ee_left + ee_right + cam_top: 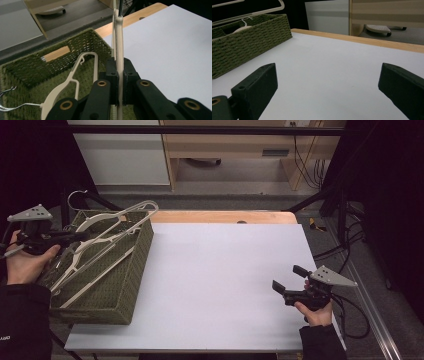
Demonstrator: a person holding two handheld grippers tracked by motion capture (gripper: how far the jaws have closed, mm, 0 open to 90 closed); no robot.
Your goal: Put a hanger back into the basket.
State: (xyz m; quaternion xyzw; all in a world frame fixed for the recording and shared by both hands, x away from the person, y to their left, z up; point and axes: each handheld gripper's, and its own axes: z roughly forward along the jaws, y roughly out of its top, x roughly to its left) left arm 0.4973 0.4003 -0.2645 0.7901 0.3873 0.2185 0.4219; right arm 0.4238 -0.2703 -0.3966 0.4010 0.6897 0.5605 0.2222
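Up close, the left gripper (120, 82) has its jaws pinching a cream hanger (119, 45) by one thin bar, raised above the green woven basket (135, 270) at the bench's left. It looks light, rigid and smooth, so it may swivel; a grip nearer the hook (76, 196) should steady it. The right gripper (291, 279) hovers low, jaws spread wide and empty.

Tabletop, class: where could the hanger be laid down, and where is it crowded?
Free: the white table between the green woven basket and the open right gripper. Crowded: inside the basket, where hangers lie and the left gripper clamps one.
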